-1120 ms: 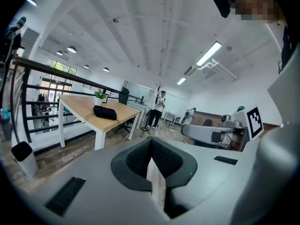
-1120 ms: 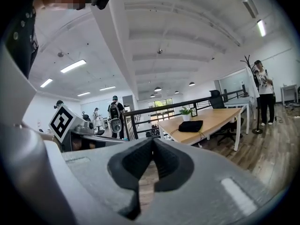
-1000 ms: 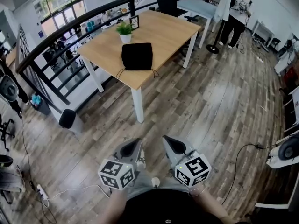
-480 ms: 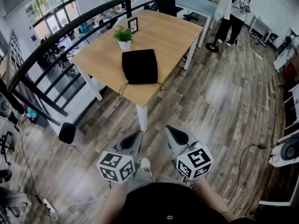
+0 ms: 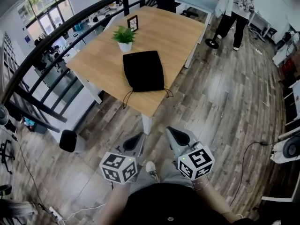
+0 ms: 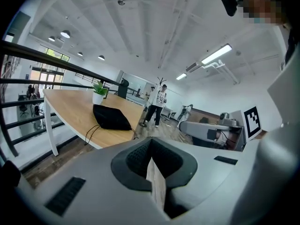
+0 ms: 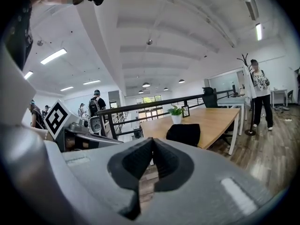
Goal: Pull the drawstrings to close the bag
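A person (image 5: 164, 205) is stepping closer to the worktop (image 5: 178, 29), bringing the black bag (image 5: 143, 70) and its slack drawstrings (image 5: 127, 97) nearer, with the left claw (image 5: 136, 140) and right claw (image 5: 174, 135) closed, empty and well short.

We see bright, even daylight from windows (image 5: 44, 18) plus ceiling strip lights (image 6: 216, 54); soft glare on wood floor (image 5: 213, 86). We note strong fisheye bending, dark vignetted corners in gripper views.
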Demonstrator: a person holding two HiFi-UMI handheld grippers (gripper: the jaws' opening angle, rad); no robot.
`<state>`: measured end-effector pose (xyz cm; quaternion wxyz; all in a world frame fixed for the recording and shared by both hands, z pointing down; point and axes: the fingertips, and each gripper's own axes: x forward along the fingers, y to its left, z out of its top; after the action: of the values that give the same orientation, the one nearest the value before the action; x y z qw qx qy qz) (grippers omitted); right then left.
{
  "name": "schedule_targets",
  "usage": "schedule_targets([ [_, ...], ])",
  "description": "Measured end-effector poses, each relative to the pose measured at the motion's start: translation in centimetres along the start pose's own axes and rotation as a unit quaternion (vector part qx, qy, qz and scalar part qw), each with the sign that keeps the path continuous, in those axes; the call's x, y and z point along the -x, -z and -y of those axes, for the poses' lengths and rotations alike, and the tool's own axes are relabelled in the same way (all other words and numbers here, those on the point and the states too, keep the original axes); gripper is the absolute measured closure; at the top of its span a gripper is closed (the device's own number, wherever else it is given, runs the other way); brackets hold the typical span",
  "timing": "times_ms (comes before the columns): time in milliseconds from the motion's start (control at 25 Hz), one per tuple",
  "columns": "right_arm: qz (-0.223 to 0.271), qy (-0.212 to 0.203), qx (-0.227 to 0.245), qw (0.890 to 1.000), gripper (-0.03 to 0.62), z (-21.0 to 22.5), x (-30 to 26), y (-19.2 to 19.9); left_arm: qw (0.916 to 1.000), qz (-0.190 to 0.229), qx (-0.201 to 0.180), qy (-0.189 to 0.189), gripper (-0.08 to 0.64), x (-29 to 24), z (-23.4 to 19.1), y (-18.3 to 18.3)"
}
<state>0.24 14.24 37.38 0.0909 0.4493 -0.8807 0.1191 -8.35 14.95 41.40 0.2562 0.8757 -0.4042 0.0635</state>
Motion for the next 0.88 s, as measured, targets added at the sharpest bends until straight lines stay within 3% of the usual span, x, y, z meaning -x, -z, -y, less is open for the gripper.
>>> schedule_targets([
  [480,-0.025,-0.011,-0.008,1.000,0.592,2.0,-3.2,-0.8,0.9996,-0.021,0.016,-0.004,0.545,-3.0,-2.1,-1.6],
  [880,-0.018,-0.023,-0.010,1.000,0.594,9.8,-10.3,-3.5,0.9988,-0.015,0.017,-0.043,0.545,-8.9,-7.1,-5.9],
])
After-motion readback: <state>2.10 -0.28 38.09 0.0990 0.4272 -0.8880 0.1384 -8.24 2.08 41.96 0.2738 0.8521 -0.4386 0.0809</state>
